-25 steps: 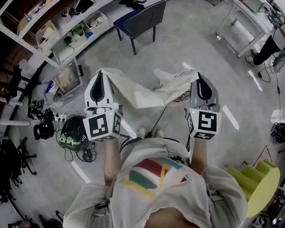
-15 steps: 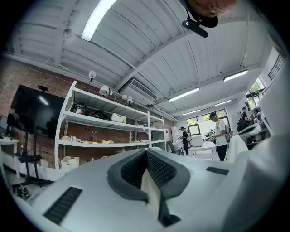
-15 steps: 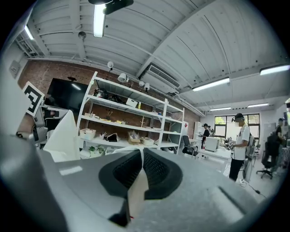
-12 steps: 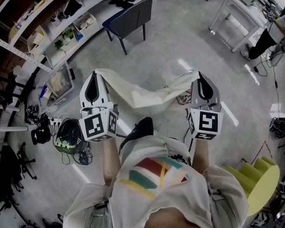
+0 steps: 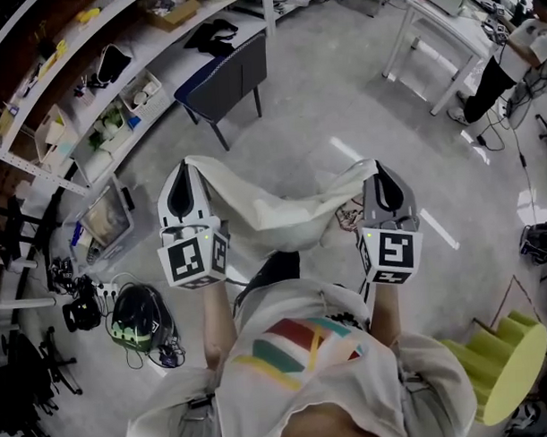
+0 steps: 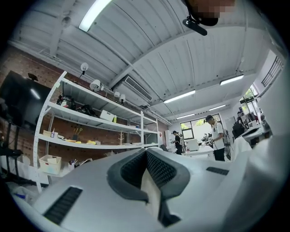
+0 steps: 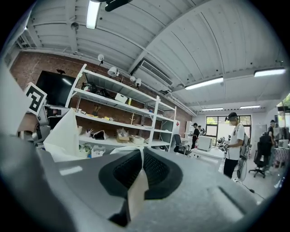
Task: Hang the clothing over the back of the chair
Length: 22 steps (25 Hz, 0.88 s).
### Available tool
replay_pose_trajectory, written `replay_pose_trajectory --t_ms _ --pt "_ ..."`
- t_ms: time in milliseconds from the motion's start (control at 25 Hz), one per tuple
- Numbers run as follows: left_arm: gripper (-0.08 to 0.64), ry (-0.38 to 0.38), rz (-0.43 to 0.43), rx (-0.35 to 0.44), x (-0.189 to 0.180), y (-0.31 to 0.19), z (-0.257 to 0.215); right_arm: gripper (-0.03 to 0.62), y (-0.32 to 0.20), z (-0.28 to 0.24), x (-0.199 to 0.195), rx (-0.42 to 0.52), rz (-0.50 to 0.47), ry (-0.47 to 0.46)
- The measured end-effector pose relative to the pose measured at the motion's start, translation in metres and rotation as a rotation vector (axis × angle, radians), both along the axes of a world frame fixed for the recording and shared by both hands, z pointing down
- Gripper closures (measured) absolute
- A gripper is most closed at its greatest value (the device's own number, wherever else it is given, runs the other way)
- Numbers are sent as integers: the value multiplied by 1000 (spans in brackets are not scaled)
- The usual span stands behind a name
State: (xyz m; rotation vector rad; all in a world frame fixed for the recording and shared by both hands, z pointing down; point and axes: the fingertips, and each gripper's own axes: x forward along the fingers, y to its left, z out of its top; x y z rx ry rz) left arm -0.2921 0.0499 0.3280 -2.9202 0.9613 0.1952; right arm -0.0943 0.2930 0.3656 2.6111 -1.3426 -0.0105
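A cream garment (image 5: pixel 273 204) hangs slack between my two grippers, held level above the floor at chest height. My left gripper (image 5: pixel 186 164) is shut on one end of it; in the left gripper view a fold of cloth (image 6: pixel 152 190) is pinched between the dark pads. The other end is in my right gripper (image 5: pixel 377 165), also shut, with cloth (image 7: pixel 136 192) showing between its pads. The chair (image 5: pixel 228 80), with a blue seat and dark grey back, stands ahead and to the left of the grippers, in front of the shelves.
A long white shelving rack (image 5: pixel 90 103) runs along the left. A monitor (image 5: pixel 103 223), a helmet-like bag (image 5: pixel 138 321) and cables lie on the floor at left. A white table (image 5: pixel 433 33) and a person (image 5: pixel 510 57) are at upper right, a yellow-green stool (image 5: pixel 494 367) at lower right.
Both grippers have carried the garment forward across the floor; the chair now sits lower in the head view and closer. The grip on both ends is unchanged.
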Motion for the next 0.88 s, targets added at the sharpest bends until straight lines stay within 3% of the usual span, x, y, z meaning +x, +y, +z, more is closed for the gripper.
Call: replay_pose_trajectory --t_ms 480,680,880 --pt "546 57 -12 67 180 -175 -37 584 -178 -48 178 30 -36 61" --pt "546 82 -47 25 223 -233 -36 584 -249 -60 230 4 -82 83" --pt "546 80 -79 40 245 -258 -47 584 -292 -87 271 28 -128 122"
